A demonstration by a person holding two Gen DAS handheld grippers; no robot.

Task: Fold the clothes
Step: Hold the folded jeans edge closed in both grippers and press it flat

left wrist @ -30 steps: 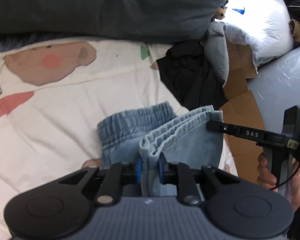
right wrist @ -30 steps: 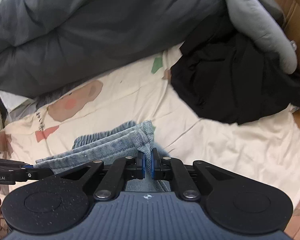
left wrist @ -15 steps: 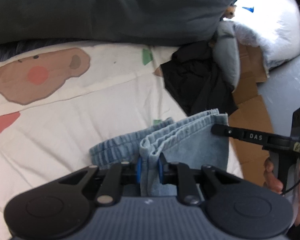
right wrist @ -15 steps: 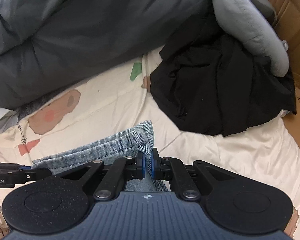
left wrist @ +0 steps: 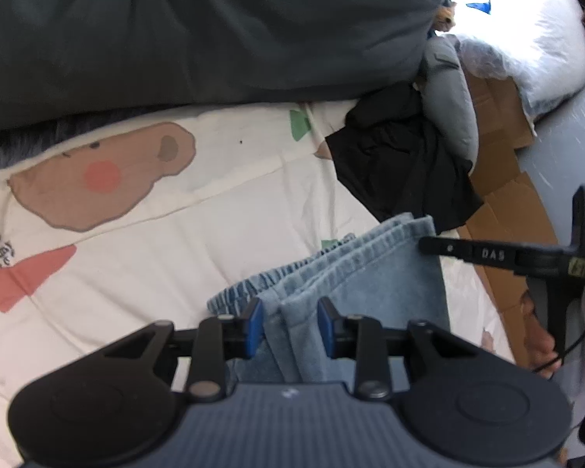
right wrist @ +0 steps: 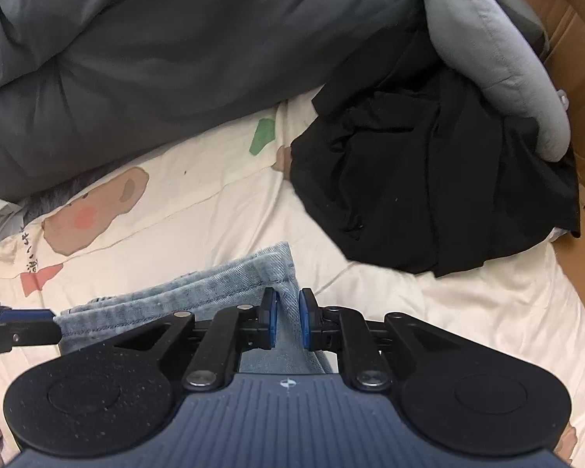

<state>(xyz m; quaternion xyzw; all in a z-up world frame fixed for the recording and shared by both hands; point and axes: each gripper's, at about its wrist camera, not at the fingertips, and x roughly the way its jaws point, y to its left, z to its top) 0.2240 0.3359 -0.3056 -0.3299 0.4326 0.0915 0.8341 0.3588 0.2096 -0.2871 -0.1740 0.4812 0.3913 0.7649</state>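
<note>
Dark grey bedding, a bulky duvet point(left wrist: 199, 27), fills the far side of both views, heaped along the back of my cream sheet point(left wrist: 144, 241) with its printed bear face, red patch and green patch. On the sheet to my right lies a crumpled black garment point(right wrist: 429, 179), with a pale grey padded sleeve point(right wrist: 499, 58) draped over its far edge and brown cardboard point(left wrist: 499, 191) beyond that. A white plastic-wrapped bundle point(left wrist: 526, 54) sits at the far right of the left view.

Nearer to me, the light blue denim garment point(left wrist: 370, 277) is folded in several layers, its doubled edge standing up between my two tools, its gathered waistband lying on the sheet behind.

My left gripper point(left wrist: 290, 323) points forward over the sheet, its blue-padded jaws parted wider than the denim fold that runs between them; the fabric sits loosely in the gap, not pinched.

My right gripper point(right wrist: 286, 318) also points forward, jaws a little apart, with a hemmed corner of the denim between the pads; I cannot tell whether they press it. In the left view, the right tool reaches in sideways to the fold's far end, my right hand point(left wrist: 538, 331) wrapped round its handle.
</note>
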